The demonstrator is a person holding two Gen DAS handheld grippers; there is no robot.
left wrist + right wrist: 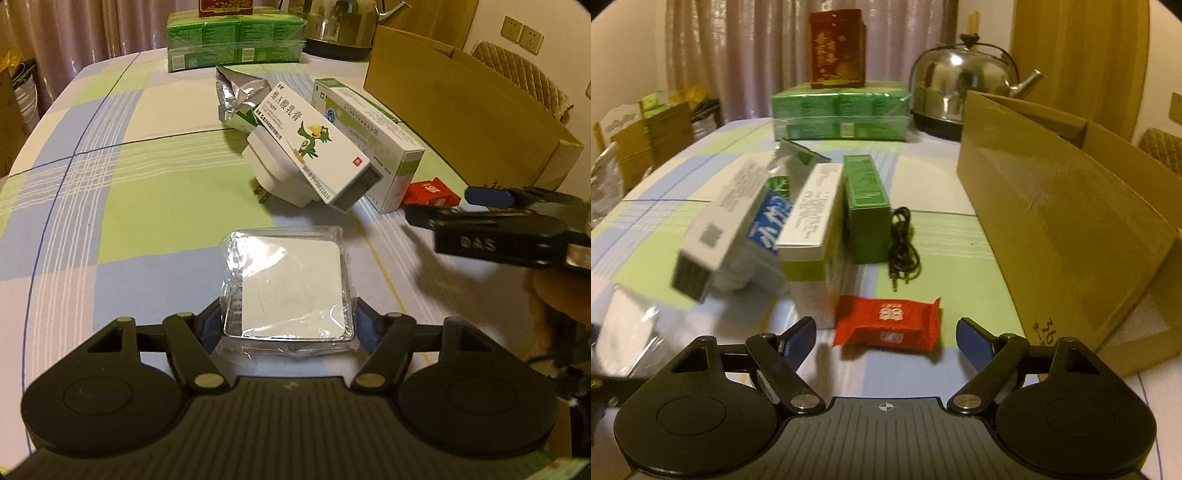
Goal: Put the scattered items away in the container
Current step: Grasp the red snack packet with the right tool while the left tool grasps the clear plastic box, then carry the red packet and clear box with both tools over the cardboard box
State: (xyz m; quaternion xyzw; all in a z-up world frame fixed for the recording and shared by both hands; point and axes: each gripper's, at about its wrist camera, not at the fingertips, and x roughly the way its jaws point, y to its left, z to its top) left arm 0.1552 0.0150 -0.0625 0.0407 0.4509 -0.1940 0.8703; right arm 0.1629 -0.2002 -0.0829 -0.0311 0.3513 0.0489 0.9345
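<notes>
On the checked worktop (110,177), in the left wrist view, the left gripper (290,314) has its fingers pressed on both sides of a flat white square box in clear wrap (288,284). Beyond it, a white carton with a green bird (314,144) leans on a white plug adapter (273,166). The cardboard container (461,110) stands at the right.

In the right wrist view, the right gripper (886,339) is spread wide, its fingers (799,338) on both sides of a red sachet (886,321) but apart from it. The sachet lies just beside the container (1052,206).

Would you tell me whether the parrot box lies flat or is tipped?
Tipped: the parrot box leans on the white plug adapter, its near end raised off the tablecloth.
</notes>
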